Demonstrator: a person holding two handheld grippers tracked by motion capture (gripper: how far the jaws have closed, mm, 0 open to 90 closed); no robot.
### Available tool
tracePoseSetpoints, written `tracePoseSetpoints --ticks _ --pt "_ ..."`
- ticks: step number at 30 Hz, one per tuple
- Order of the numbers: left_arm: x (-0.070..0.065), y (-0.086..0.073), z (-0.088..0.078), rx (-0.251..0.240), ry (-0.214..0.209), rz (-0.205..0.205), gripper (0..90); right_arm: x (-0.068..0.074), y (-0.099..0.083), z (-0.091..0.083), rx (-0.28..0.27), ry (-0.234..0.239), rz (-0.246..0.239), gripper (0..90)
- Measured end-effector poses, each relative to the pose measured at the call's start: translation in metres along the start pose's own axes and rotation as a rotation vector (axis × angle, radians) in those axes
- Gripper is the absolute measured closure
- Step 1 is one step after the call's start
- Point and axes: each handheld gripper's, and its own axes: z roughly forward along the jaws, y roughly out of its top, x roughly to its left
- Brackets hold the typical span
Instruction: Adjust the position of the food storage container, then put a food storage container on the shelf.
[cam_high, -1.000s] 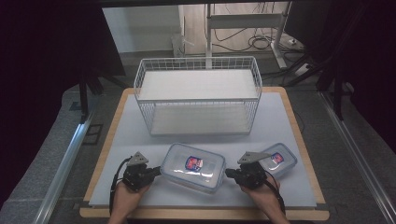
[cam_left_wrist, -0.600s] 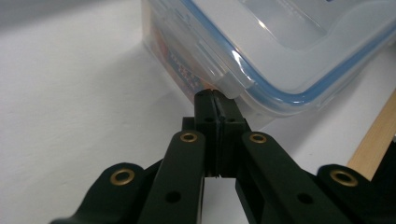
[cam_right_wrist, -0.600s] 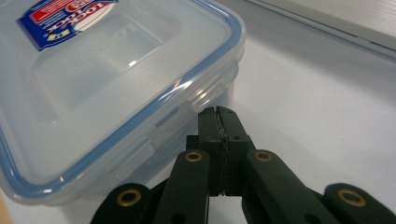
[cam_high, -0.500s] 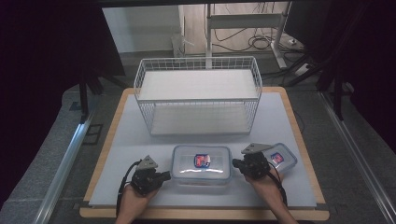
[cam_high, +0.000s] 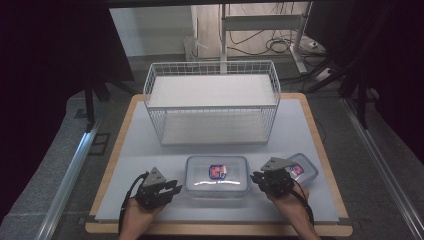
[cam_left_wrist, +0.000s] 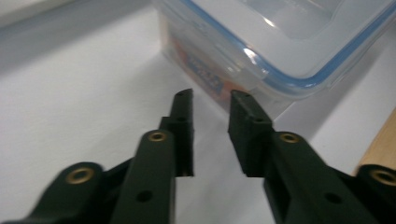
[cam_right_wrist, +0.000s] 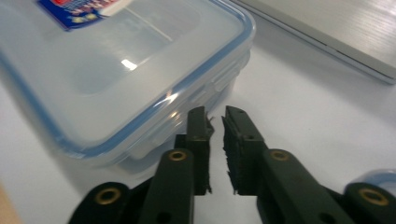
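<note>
Containers come first, largest to smallest, after the big clear plastic box (cam_high: 217, 174) with a blue-sealed snap lid and a red-and-blue label, which lies on the pale mat (cam_high: 150, 150) at the near edge, between the two grippers; whatever is inside cannot be made out. Behind it stands the white wire basket (cam_high: 212, 102), rectangular, open-topped, with a flat white floor and nothing in it. The mat covers a wooden-edged board (cam_high: 122, 125). A smaller lidded plastic box (cam_high: 303, 167) of the same make sits just right of the right gripper (cam_high: 257, 178).

The left gripper (cam_high: 175, 188) points at the big box's left end; its black jaws have just been opening, a narrow gap between them, nothing gripped. The right gripper's jaws have likewise just opened slightly, their ridged pads (cam_right_wrist: 203, 135) near the lid's clasp, clamping nothing.
</note>
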Motion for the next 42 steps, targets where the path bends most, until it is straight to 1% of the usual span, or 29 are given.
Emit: tracePoseSetpoints --ticks 2,4,5,7,10,13,15,16,17,21,24,28,30,32,34,36,38,40,42 --pt "0.001 -0.003 -0.005 -0.005 0.025 0.019 62.2 0.001 -0.002 -0.004 -0.008 0.007 -0.006 74.9" --pt "0.001 -0.005 -0.008 -0.003 0.037 0.024 55.7 0.001 -0.005 -0.008 -0.016 0.021 -0.005 71.0" --pt "0.002 -0.006 -0.009 0.002 0.039 0.023 52.2 0.0 -0.007 -0.01 -0.019 0.027 0.0 69.2" --pt "0.004 -0.009 -0.012 0.006 0.043 0.018 48.5 0.0 -0.011 -0.014 -0.026 0.031 0.009 66.3" --pt "0.006 -0.011 -0.014 0.01 0.034 0.009 40.8 -0.002 -0.015 -0.02 -0.043 0.043 0.019 60.7" --pt "0.007 -0.013 -0.013 0.021 0.029 0.016 33.2 -0.004 -0.017 -0.023 -0.056 0.051 0.036 53.8" --pt "0.007 -0.013 -0.012 0.018 0.043 0.018 26.3 -0.006 -0.018 -0.023 -0.063 0.062 0.048 48.5" --pt "0.007 -0.013 -0.011 0.014 0.055 0.012 21.5 -0.007 -0.019 -0.023 -0.07 0.077 0.051 46.1" --pt "0.008 -0.013 -0.011 0.011 0.058 0.003 18.8 -0.007 -0.02 -0.022 -0.071 0.092 0.058 43.8" --pt "0.011 -0.014 -0.013 -0.007 0.061 -0.025 14.3 -0.007 -0.021 -0.019 -0.068 0.111 0.049 38.7" --pt "0.013 -0.014 -0.014 -0.02 0.063 -0.039 11.9 -0.008 -0.021 -0.019 -0.074 0.102 0.042 36.2" --pt "0.015 -0.016 -0.013 -0.055 0.064 -0.054 8.8 -0.011 -0.021 -0.02 -0.084 0.095 0.055 34.0" --pt "0.017 -0.017 -0.012 -0.064 0.071 -0.048 8.3 -0.013 -0.021 -0.021 -0.09 0.092 0.061 32.5" --pt "0.02 -0.019 -0.011 -0.066 0.074 -0.029 8.6 -0.013 -0.02 -0.022 -0.102 0.083 0.072 30.3" --pt "0.021 -0.02 -0.01 -0.072 0.075 -0.012 9.0 -0.014 -0.02 -0.022 -0.115 0.085 0.08 28.9" --pt "0.023 -0.021 -0.011 -0.095 0.062 -0.018 9.0 -0.014 -0.02 -0.022 -0.12 0.085 0.081 27.6" --pt "0.025 -0.02 -0.011 -0.112 0.04 -0.038 9.0 -0.014 -0.019 -0.021 -0.114 0.087 0.08 26.2" --pt "0.026 -0.019 -0.011 -0.113 0.014 -0.06 9.1 -0.014 -0.019 -0.02 -0.11 0.093 0.086 24.8" --pt "0.025 -0.017 -0.01 -0.101 0.007 -0.059 9.0 -0.014 -0.018 -0.02 -0.103 0.1 0.091 22.4"
